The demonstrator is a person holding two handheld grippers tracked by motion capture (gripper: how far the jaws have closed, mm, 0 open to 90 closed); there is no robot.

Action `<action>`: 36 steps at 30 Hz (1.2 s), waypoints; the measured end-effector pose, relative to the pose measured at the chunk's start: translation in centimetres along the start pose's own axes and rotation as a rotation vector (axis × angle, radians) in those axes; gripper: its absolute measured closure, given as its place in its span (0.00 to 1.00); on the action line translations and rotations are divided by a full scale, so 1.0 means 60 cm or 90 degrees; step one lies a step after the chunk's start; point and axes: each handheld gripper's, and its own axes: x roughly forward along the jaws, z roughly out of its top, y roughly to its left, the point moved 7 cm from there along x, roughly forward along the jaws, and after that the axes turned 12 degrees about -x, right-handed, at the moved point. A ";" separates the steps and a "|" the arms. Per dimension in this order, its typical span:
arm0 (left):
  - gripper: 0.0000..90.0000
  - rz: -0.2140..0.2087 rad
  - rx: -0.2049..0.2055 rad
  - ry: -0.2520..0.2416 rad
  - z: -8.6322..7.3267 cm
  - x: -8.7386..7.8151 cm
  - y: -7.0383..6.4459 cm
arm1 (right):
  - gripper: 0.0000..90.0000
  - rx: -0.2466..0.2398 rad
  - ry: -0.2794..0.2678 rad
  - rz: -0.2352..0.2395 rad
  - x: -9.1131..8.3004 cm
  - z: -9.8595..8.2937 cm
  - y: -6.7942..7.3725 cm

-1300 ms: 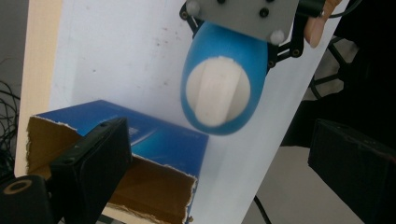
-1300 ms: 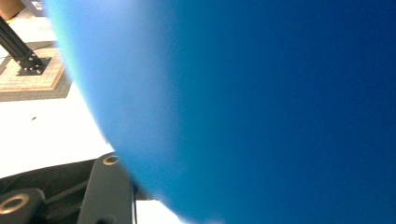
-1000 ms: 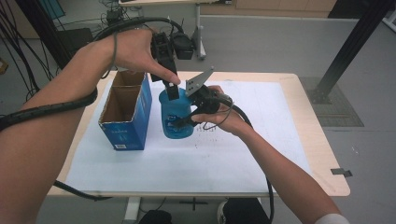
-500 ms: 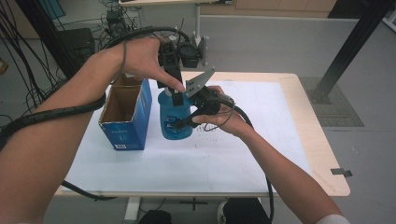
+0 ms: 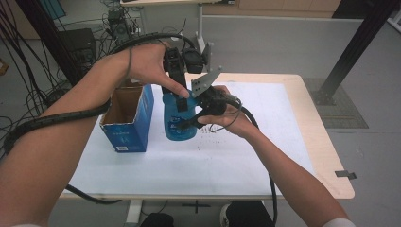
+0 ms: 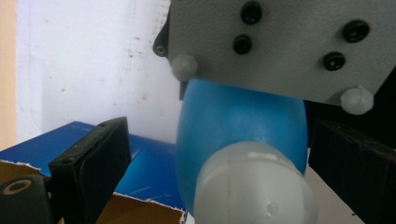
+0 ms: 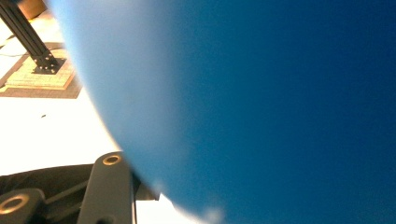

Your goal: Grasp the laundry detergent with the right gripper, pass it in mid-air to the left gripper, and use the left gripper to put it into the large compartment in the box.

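Note:
A blue bottle (image 5: pixel 179 122) with a white cap (image 6: pixel 252 186) stands upright on the white table sheet (image 5: pixel 265 156). My right gripper (image 5: pixel 197 112) comes from the right and is shut on the bottle's body; the blue wall (image 7: pixel 261 102) presses close against its camera. My left gripper (image 5: pixel 181 100) points down over the bottle's top. Its two black jaws stand open on either side of the cap, with a gap on each side. The right gripper's grey plate (image 6: pixel 285 42) hangs just beyond the cap.
An open blue cardboard box (image 5: pixel 126 118) stands just left of the bottle. A thick black cable (image 5: pixel 47 120) trails off the table's left side. A black post (image 5: pixel 352 47) and its foot stand on the floor at the right.
My left gripper has shifted slightly right and settled more squarely over the bottle's cap. The bottle and the right gripper have stayed in place.

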 end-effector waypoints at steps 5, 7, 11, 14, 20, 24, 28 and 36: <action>0.07 -0.006 0.001 0.003 -0.005 0.009 -0.003 | 0.47 0.003 0.003 0.002 0.001 0.001 0.002; 0.07 -0.009 0.001 0.003 -0.006 0.012 -0.004 | 0.47 0.002 0.006 0.001 0.002 0.000 0.003; 0.07 -0.011 0.003 0.007 -0.008 0.017 -0.007 | 0.47 -0.016 0.002 -0.005 0.005 0.002 -0.001; 0.07 -0.011 0.005 0.007 -0.008 0.018 -0.007 | 0.47 -0.008 -0.004 0.000 0.005 0.004 0.001; 0.07 -0.009 0.003 0.006 -0.010 0.021 -0.008 | 0.47 -0.006 -0.001 0.002 0.006 0.002 0.001; 0.07 -0.009 0.002 0.008 -0.012 0.022 -0.008 | 0.47 -0.006 -0.001 0.002 0.006 0.002 0.001; 0.07 -0.009 0.001 0.009 -0.013 0.023 -0.007 | 0.47 -0.007 -0.002 0.002 0.006 0.003 0.001; 0.07 -0.004 0.004 0.008 -0.011 0.019 -0.010 | 0.47 -0.006 -0.001 0.003 0.005 0.003 0.003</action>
